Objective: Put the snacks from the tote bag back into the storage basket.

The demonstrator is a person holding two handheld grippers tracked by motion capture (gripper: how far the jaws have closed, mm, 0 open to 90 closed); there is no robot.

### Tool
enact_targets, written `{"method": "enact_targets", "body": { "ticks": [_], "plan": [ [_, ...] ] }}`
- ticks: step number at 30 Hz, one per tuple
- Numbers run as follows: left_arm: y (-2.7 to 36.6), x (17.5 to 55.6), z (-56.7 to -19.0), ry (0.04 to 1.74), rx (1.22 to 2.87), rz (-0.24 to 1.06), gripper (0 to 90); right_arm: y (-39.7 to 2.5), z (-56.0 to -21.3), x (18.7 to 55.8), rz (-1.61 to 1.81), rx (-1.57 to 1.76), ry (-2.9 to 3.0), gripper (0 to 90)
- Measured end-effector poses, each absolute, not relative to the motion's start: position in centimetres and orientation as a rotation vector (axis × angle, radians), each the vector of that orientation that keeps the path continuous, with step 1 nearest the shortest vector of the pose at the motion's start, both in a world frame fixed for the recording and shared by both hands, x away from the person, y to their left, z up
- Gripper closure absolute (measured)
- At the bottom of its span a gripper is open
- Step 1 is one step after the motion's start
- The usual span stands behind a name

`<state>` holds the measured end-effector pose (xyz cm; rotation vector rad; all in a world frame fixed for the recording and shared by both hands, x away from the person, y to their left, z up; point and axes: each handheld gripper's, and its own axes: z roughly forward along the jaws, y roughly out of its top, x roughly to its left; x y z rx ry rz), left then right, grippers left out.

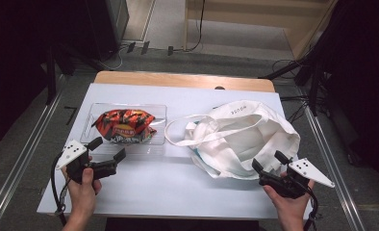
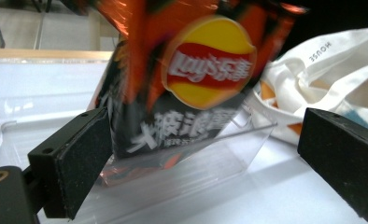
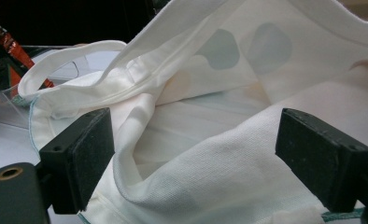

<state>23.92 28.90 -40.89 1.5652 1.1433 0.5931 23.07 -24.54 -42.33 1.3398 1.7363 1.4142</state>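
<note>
Packing not begun: chip bag (image 1: 124,126) lies in clear tray (image 1: 92,110) on counter (image 1: 178,178). Left tool (image 1: 109,149) wide, short of it. Right tool (image 1: 270,162) wide at tote bag (image 1: 245,137) mouth, nothing gripped.

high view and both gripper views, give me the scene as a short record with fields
surface: white table
tray: clear plastic tray, left of the bag
chips: red and black chip bag lying in the tray
bag: white tote bag, mouth open, handle loop reaching toward the tray
left tongs: open, aimed at the chip bag, not touching it
right tongs: open at the tote's near edge
</note>
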Motion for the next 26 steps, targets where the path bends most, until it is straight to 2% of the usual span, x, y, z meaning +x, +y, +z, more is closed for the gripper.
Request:
{"method": "enact_targets", "body": {
  "ticks": [5,12,26],
  "plan": [
    [29.4,22.9,-41.2,1.172,1.532,0.584,3.6,-24.5,-42.3,23.0,1.419,1.345,1.735,12.1],
    [30.3,20.7,-42.1,1.152,1.566,0.626,3.5,-24.9,-42.6,22.8,1.418,1.348,1.734,11.0],
    [31.2,20.5,-42.9,1.170,1.576,0.647,3.6,-25.6,-43.3,22.8,1.400,1.368,1.722,10.7]
  ]
}}
